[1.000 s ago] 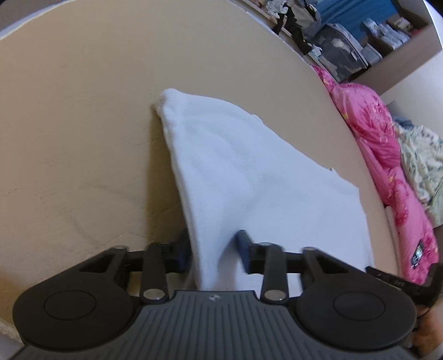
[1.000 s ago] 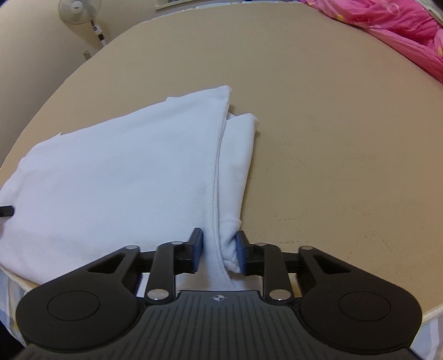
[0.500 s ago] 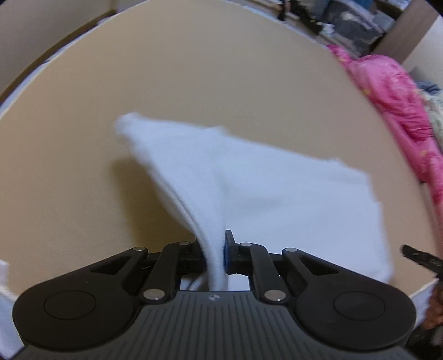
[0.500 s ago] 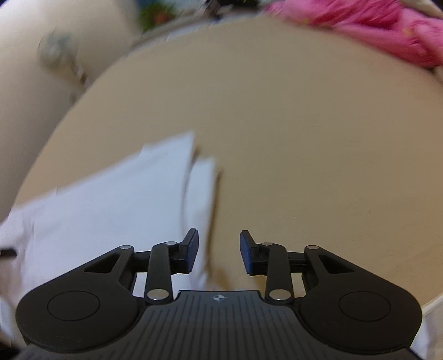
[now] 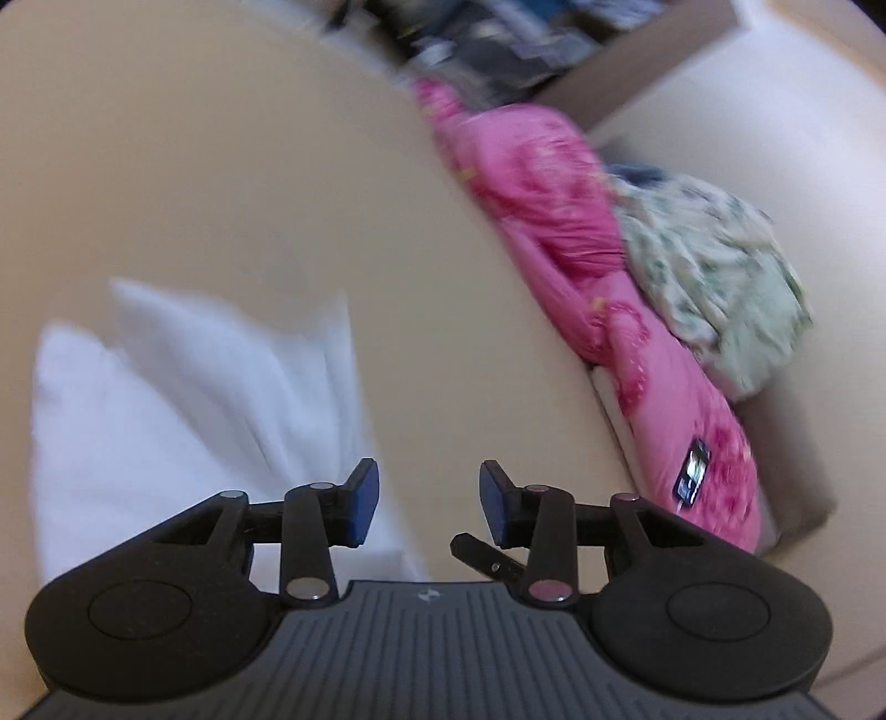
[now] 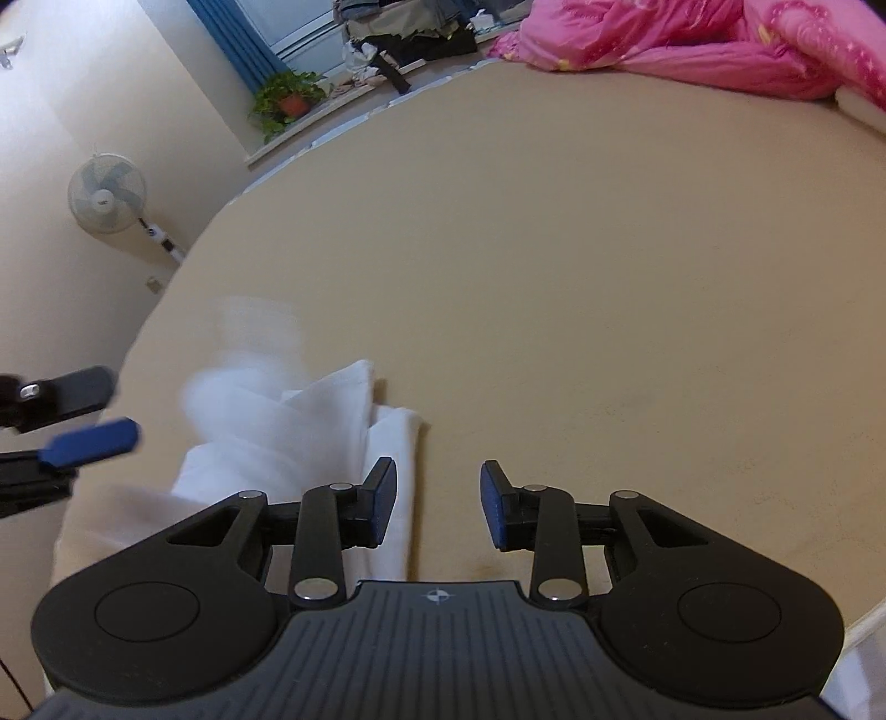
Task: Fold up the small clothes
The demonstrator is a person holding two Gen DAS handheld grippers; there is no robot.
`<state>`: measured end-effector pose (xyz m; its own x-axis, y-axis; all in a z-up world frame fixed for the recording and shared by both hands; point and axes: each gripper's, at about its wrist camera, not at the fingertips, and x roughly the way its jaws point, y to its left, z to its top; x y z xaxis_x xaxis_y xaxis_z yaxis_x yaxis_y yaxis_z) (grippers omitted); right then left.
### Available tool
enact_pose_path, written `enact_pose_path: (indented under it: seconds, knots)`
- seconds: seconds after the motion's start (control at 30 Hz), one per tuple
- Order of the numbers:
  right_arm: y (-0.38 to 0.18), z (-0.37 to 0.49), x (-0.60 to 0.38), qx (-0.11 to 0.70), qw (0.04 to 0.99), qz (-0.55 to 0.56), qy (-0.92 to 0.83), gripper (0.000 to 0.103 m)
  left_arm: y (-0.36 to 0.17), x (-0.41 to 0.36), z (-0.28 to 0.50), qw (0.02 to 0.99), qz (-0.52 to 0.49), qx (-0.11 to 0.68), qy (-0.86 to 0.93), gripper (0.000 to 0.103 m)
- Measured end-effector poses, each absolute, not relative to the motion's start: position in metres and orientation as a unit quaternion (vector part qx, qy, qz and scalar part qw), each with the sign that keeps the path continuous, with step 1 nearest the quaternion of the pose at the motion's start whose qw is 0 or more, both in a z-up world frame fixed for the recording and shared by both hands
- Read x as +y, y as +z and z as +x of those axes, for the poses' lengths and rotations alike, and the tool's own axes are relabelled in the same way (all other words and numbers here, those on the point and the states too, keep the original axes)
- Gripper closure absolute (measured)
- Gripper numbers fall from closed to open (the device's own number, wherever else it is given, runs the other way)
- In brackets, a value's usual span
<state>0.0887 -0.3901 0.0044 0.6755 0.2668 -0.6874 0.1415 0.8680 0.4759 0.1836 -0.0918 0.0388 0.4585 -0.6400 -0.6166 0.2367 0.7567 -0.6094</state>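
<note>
While the left wrist view is smeared by blur, the left gripper (image 5: 429, 504) shows clearly at the bottom of the picture: its jaws are opening, with nothing between the blue pads (image 5: 362, 501). A white cloth (image 5: 183, 410) lies in a loose heap on the tan bed (image 5: 249, 166), to the left of the gripper and partly behind its left finger. Along the right side of the bed runs a pink quilt (image 5: 559, 221), and a pale green patterned blanket (image 5: 720, 277) is bunched against it. A thin black part pokes up just under the right finger; what it belongs to I cannot tell.

From the right wrist view, the right gripper (image 6: 437, 507) stands spread apart and empty, with only bare bed (image 6: 554, 277) between its pads (image 6: 495, 509). The white cloth (image 6: 310, 437) sits to its left, folded over itself, its far part blurred, its near edge passing behind the left finger. At the left edge the left gripper (image 6: 94, 410) reaches in beside the cloth, apart from it. A fan (image 6: 108, 194) stands by the wall, a potted plant (image 6: 285, 99) rests on the sill, and the pink quilt (image 6: 692, 44) lies at the far side.
</note>
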Motion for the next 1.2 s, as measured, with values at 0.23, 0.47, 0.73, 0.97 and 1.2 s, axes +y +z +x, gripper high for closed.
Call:
enact_pose_path:
  seconds: [0.23,0.47,0.73,0.97,1.2]
  knots:
    - [-0.006,0.092,-0.372,0.435,0.847,0.289,0.103,0.051,0.033,-0.011,0.124,0.857,-0.144,0.435,-0.236,0.059]
    - [-0.011,0.079,-0.330,0.458,0.857,0.203,0.121,0.099,-0.004,0.044,0.061,0.894,-0.042,0.397,-0.202,0.058]
    - [0.011,0.032,-0.360,0.384,0.873,0.271,0.128,0.099,-0.030,0.024,0.049,0.906,-0.073,0.348,-0.228,0.046]
    - [-0.026,0.028,-0.368,0.470,0.848,0.220,0.108,0.099,-0.079,-0.013,0.065,0.865,0.002,0.444,-0.235,0.046]
    - [-0.001,0.044,-0.382,0.406,0.873,0.256,0.084,0.072,-0.080,-0.008,0.076,0.841,0.019,0.490,-0.227,0.043]
